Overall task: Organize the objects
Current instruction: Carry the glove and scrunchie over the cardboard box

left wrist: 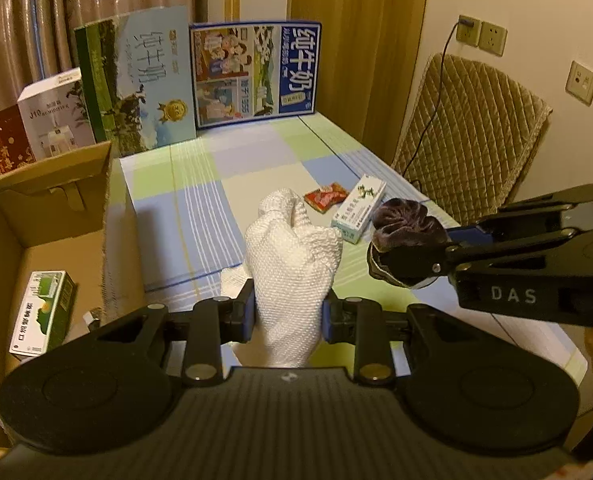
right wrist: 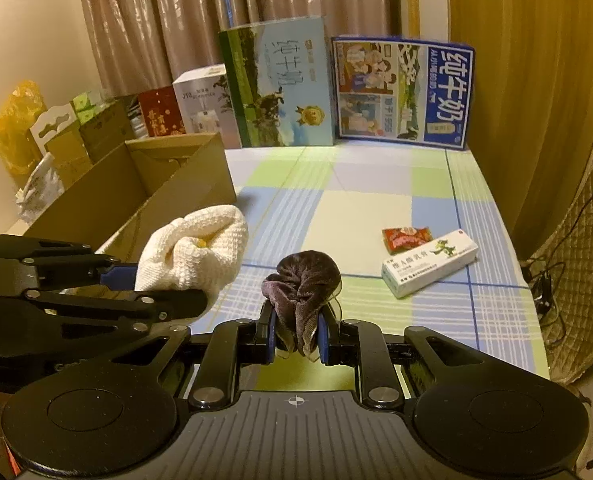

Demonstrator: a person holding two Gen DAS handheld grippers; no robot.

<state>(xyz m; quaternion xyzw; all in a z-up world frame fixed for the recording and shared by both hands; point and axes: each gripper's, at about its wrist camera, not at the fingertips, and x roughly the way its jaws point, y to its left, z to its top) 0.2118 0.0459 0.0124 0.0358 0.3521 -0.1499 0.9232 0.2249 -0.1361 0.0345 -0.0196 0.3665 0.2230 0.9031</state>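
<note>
- Cardboard box (left wrist: 56,208) sits open to the left of the left gripper (left wrist: 288,316).
- White glove (left wrist: 292,264) is clamped in that gripper.
- Purple scrunchie (right wrist: 302,280) is pinched in the right gripper (right wrist: 296,334); medicine box (right wrist: 428,262) and red packet (right wrist: 406,237) lie ahead-right.

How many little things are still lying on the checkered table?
2: a red snack packet and a white medicine box, side by side near the table's right edge. The glove and purple scrunchie are held in the jaws.
</note>
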